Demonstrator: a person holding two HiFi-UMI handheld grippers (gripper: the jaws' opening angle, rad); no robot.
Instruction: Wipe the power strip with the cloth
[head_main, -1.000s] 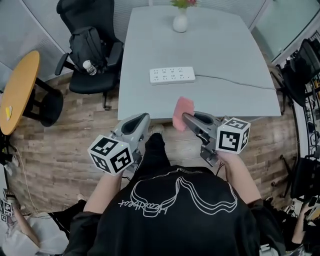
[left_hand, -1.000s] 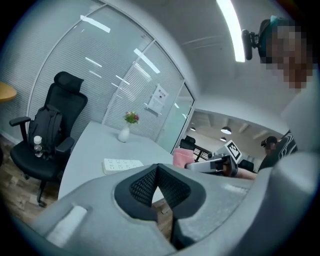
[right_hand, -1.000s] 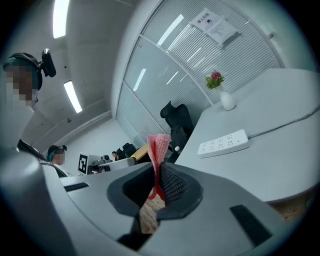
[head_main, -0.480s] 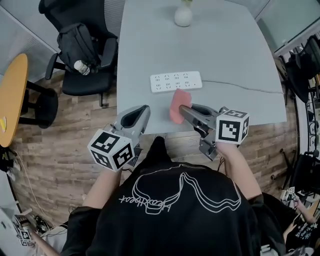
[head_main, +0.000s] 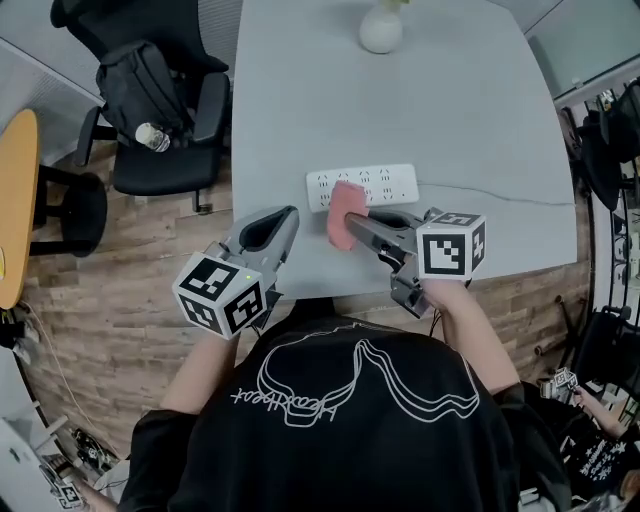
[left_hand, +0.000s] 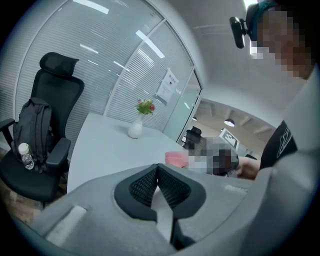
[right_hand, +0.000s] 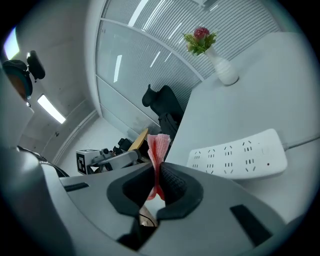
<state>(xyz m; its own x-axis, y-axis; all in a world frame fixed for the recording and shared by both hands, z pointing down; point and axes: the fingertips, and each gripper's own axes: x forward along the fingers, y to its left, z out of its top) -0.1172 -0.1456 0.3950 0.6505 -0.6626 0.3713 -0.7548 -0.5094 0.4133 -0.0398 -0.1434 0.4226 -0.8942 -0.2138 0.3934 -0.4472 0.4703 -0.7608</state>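
The grey table (head_main: 480, 110) filled the top of the head view, wide bare surface open beyond and to the right, its near edge running just in front of the person. Off its left edge stood a black office chair (head_main: 205, 110) with a backpack (head_main: 140, 85) on the seat, close to that side. The left gripper (head_main: 284, 216) hung at the near edge, jaws pressed together on nothing, as its own view (left_hand: 159, 172) confirmed. The right gripper (head_main: 354, 222) reached in over the tabletop, jaws clenched on the pink cloth (head_main: 342, 214), seen pinched upright between the pads in its own view (right_hand: 158, 170). The white power strip (head_main: 378, 184) lay flat near the table's front, its cable (head_main: 500, 193) trailing right towards the far edge. The cloth covered the strip's near left part from above; whether it touched was hard to call. The white vase (head_main: 380, 32) was cut off by the top of the head view.
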